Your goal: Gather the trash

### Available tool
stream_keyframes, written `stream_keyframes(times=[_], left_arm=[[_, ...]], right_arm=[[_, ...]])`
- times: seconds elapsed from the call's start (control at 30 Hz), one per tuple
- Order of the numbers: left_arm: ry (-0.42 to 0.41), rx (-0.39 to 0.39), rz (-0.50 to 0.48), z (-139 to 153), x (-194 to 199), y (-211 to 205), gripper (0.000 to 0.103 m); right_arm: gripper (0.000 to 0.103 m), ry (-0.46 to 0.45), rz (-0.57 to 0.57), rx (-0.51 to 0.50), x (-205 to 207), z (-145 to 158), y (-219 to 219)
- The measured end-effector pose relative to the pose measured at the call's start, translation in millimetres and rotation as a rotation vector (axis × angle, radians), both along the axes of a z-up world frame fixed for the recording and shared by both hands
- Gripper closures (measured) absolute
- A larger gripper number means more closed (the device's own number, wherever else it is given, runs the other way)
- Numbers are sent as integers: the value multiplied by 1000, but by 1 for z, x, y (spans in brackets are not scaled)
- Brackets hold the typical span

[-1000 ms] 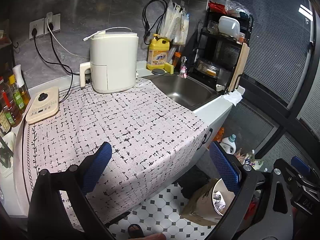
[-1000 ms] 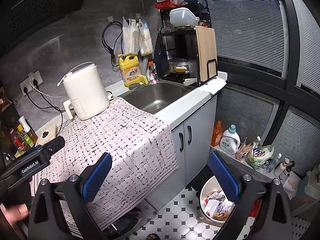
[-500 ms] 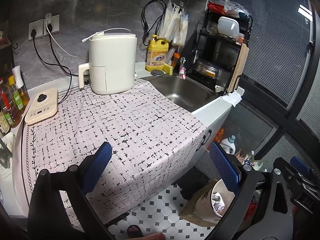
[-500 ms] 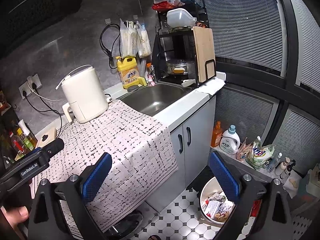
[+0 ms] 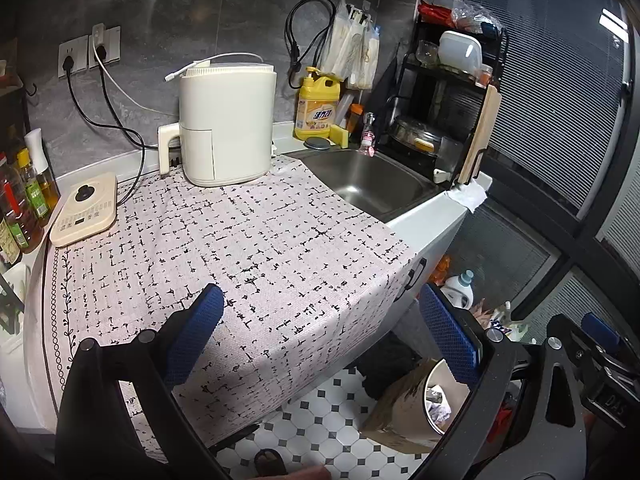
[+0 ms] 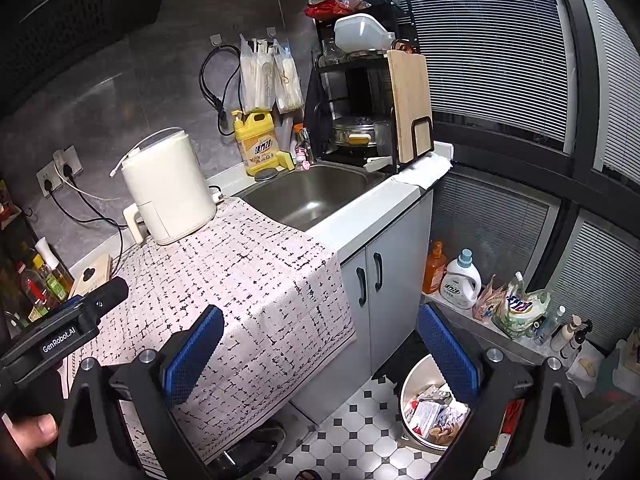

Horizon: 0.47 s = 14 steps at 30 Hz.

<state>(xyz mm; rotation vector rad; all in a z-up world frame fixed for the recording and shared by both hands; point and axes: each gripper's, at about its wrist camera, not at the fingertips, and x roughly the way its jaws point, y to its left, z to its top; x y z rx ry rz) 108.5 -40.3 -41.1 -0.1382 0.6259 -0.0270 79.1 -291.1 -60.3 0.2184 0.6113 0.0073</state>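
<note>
Both grippers are just hanging with fingers wide apart, nothing in them: left gripper [image 5: 320,340] low center over the cloth [image 5: 248,248], right gripper [image 6: 320,350] low center too. Bin [image 6: 412,384] full of trash [image 6: 434,414] sits lower right on the tile floor.

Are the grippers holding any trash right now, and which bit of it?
Nothing is held. The left gripper and the right gripper both stand open with only air between their blue pads. The trash sits in the bin on the floor.
</note>
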Motion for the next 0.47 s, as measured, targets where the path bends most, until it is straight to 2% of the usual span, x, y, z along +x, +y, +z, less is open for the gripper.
stream_keyframes(times=[0.47], left_arm=[[48,-6,-6,-25,17,9,6]], right_arm=[[8,51,-6,-8,16,-21,8]])
